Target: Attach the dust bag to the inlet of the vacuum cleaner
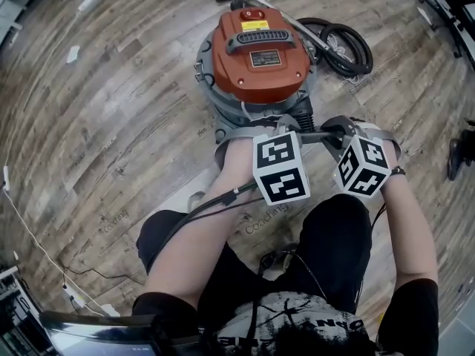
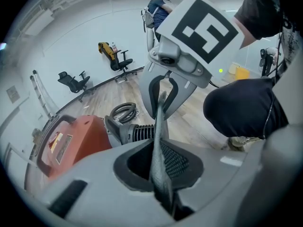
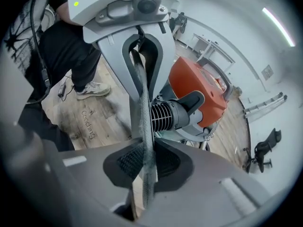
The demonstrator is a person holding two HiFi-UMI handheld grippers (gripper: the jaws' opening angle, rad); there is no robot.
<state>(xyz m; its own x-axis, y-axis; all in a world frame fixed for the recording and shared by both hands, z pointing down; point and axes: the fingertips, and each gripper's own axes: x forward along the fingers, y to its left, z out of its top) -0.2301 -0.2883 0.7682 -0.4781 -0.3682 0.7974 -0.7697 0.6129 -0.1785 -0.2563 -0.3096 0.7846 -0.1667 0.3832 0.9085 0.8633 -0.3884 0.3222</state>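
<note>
Evidently unfinished: left gripper [image 2: 160,167] and right gripper [image 3: 144,162] are each clamped on the grey dust bag [image 2: 159,122] edge, stretched between them just beside the ribbed inlet [image 3: 165,116] of the orange vacuum cleaner [image 1: 260,54]. Seating it over the inlet appears to remain. The wooden floor [image 1: 111,110] lies open to the left; a coiled hose [image 1: 345,47] crowds the right.

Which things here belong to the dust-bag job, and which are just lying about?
In the job:
- vacuum cleaner
- ribbed black inlet
- grey dust bag
- left gripper and right gripper, both clamped on the bag's edge

Lying about:
- coiled hose behind the cleaner
- office chairs by the wall
</note>
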